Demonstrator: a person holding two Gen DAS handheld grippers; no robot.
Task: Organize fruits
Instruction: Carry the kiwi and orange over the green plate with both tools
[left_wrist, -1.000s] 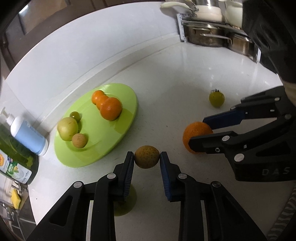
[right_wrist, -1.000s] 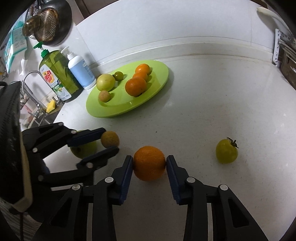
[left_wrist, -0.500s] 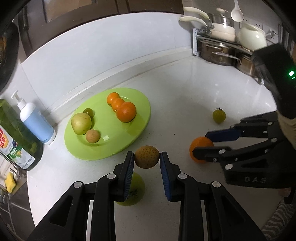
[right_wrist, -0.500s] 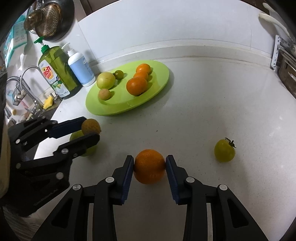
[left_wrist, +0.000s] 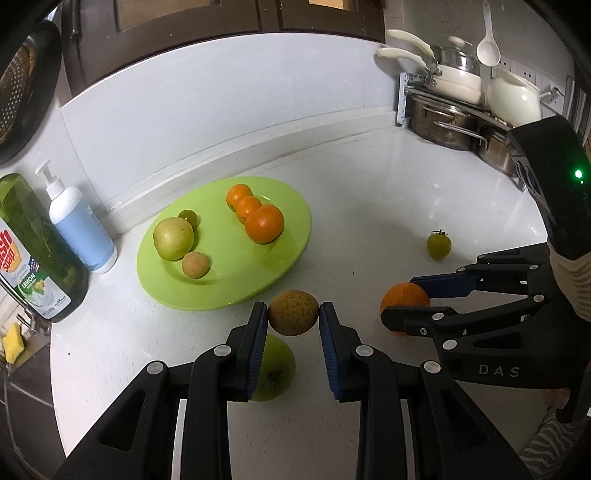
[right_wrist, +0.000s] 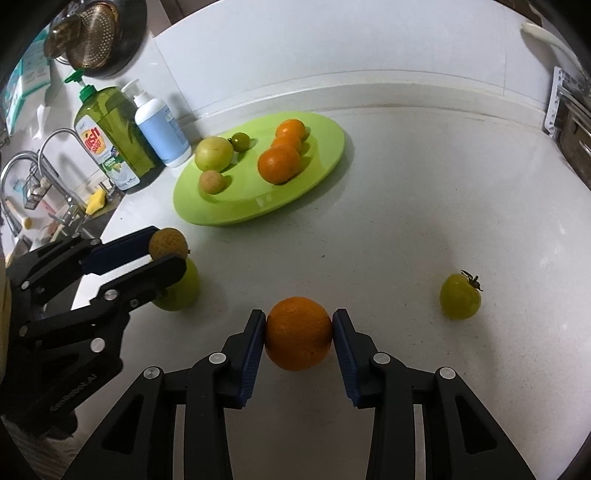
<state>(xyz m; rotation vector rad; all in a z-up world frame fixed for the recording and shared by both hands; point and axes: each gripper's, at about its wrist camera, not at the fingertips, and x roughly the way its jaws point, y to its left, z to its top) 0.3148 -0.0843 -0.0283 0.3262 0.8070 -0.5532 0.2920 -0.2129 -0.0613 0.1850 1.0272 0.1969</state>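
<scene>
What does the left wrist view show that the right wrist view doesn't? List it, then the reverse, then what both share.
Left wrist only: pots, white ladle.
Right wrist only: faucet, hanging strainer.
Both: green plate with fruit, green tomato, left gripper shut on the brown fruit, right gripper shut on the orange.

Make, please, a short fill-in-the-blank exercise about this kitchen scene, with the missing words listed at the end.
1. The right gripper is shut on an ____ fruit.
2. The green plate holds ____ fruits.
3. The left gripper holds a speckled brown fruit above a ____ apple lying on the counter.
4. The small green tomato lies on the counter, ____ the plate.

Missing words: orange; six; green; off
</scene>
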